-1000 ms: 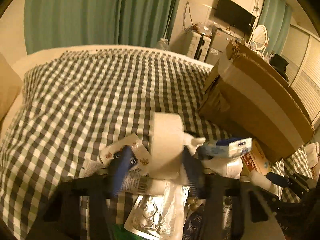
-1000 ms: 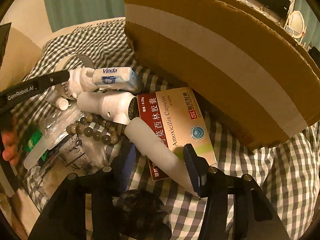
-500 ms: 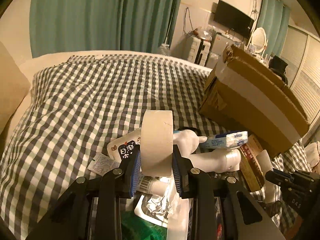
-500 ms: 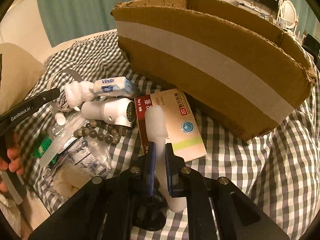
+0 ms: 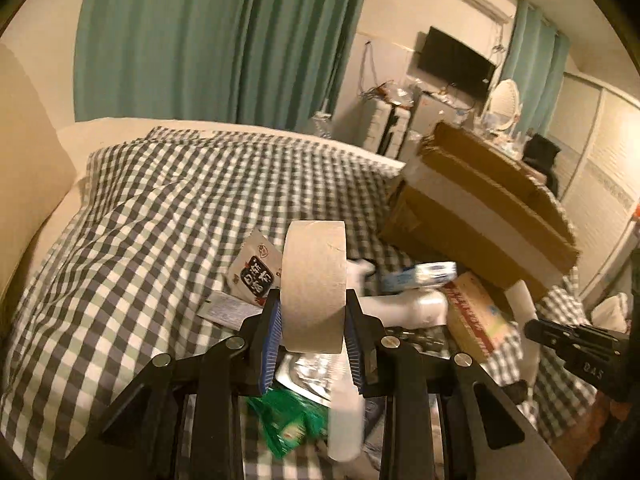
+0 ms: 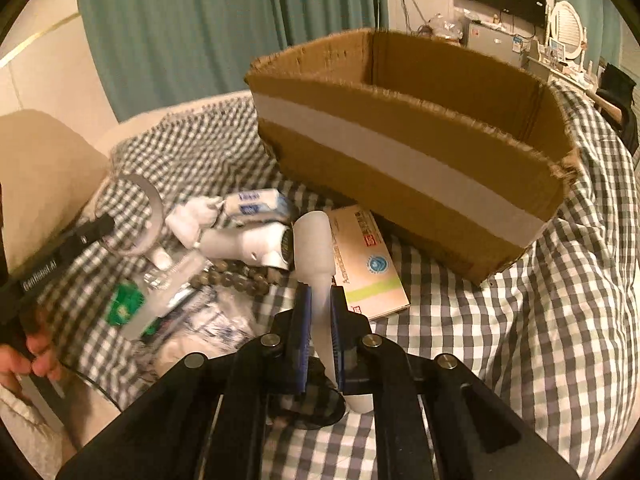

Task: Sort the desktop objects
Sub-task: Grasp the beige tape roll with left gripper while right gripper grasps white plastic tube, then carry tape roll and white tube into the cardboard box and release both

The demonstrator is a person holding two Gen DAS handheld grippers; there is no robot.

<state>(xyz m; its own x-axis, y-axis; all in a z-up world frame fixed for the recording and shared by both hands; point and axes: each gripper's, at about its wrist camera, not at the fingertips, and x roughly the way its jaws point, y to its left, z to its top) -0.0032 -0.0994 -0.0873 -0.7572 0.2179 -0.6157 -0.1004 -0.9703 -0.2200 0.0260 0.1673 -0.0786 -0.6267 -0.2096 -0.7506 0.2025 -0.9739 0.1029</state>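
While both tools are gripping, left tool (image 5: 313,334) clamping the beige tape roll (image 5: 314,285) and right tool (image 6: 319,332) the white plastic bottle (image 6: 316,258), clutter is lying on the grey-checked bed (image 5: 160,216) before teal curtains (image 5: 208,40).

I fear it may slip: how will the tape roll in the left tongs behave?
The tape roll looks stiff and probably light. The left tongs clamp only its lower flat sides, so it may pivot. Set on the checked bedspread, it could roll.

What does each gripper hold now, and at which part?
The left gripper clamps the roll of tape across its flat sides, low down. The right gripper pinches the white tube near its narrow end.
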